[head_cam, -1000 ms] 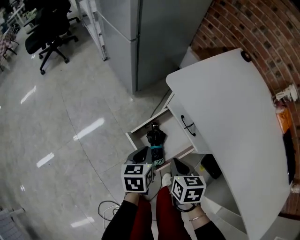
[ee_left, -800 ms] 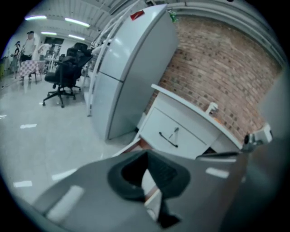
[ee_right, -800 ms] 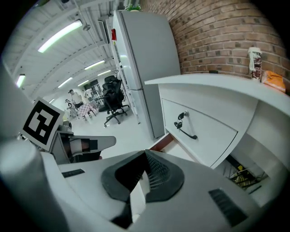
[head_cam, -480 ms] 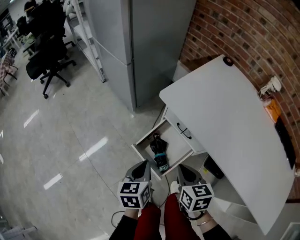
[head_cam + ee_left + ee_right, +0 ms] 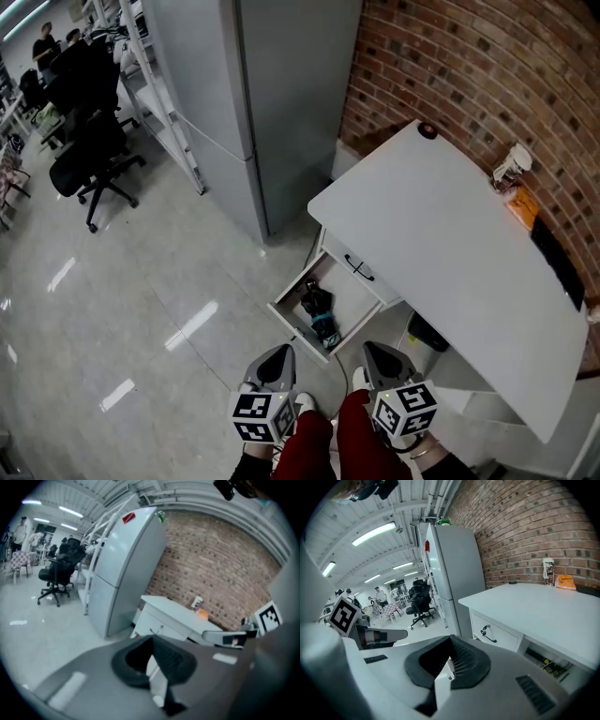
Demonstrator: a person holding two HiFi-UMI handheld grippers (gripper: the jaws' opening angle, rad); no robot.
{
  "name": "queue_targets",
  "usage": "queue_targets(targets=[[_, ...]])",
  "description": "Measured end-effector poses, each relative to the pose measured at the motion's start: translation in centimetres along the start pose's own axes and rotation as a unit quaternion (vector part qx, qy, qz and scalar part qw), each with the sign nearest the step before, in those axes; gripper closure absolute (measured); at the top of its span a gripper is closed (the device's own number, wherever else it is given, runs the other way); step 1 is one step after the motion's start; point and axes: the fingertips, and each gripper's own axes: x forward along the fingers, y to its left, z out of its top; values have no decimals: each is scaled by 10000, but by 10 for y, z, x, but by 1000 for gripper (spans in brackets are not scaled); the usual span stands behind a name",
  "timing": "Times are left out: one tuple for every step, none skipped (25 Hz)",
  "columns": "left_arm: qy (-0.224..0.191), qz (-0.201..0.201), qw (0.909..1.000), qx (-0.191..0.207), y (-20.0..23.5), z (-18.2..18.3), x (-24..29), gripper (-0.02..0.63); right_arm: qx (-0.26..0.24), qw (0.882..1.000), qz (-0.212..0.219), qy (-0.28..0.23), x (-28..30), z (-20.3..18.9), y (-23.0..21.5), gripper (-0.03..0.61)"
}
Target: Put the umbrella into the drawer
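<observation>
**A:** What's nearest?

**B:** The left gripper (image 5: 277, 356) and the right gripper (image 5: 379, 354), side by side above red trouser legs (image 5: 319, 448). Each has its jaws pressed together with nothing between them.

**A:** And the umbrella?

**B:** The umbrella (image 5: 319, 314) lies folded inside the open drawer (image 5: 298, 330). It's just ahead of both grippers and neither is touching it. It looks dark, with a teal band.

**A:** What does the drawer belong to?

**B:** A white desk (image 5: 450, 272). Above the open drawer there's a closed one with a black handle (image 5: 358, 270).

**A:** Farther off?

**B:** A grey fridge (image 5: 253, 103) stands left of the desk, and a brick wall (image 5: 450, 56) runs behind it. A black office chair (image 5: 89, 155) sits far left on the shiny floor (image 5: 122, 309).
</observation>
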Motion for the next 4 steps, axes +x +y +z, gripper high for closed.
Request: queue_targets(targets=[[-52,-5,10000,1,-1,4,-6,611,-16,10000,35,-30,-5,2,3,577],[-106,-12,9999,-4,-3,8,-11,611,-22,10000,68,-57,-10,4,6,577],[-155,-20,9999,-10,-4,11,-17,611,-22,9999,98,-82,-15,6,8,577],[-202,-28,9998,-16,-6,14,-23,611,-19,9999,126,-107,-20,8,11,577]])
